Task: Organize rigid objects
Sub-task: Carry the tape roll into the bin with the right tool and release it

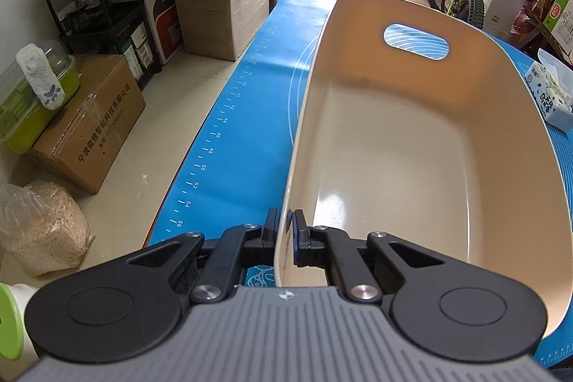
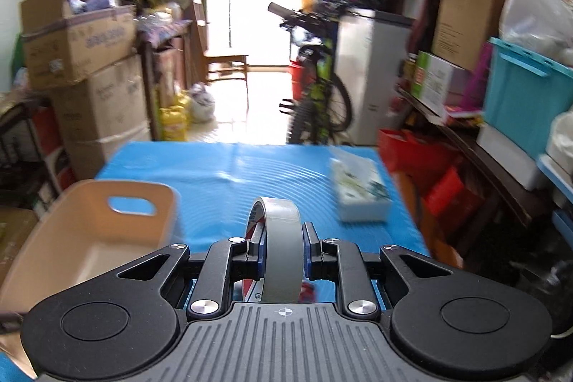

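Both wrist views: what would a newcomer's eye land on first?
The big empty beige basket fills the left wrist view, its near rim pinched by the left gripper. In the right wrist view, a roll of tape stands upright in the right gripper, above the blue mat.

Right wrist view: motion-blurred throughout. Printed box [image 2: 361, 190] ahead-right of the right gripper [image 2: 283, 247]: label unreadable. Roll of tape [image 2: 281, 260] between the fingers: lower arc hidden behind the gripper body; core print partly visible, illegible. Beige basket [image 2: 89, 238] ahead-left: near end cut off by gripper body and frame edge.

Left wrist view: basket [image 1: 394, 138] near rim hidden behind the left gripper [image 1: 285, 228] (contact patch under the pads not visible). Carton [image 1: 549, 99] far right: cropped by the frame.
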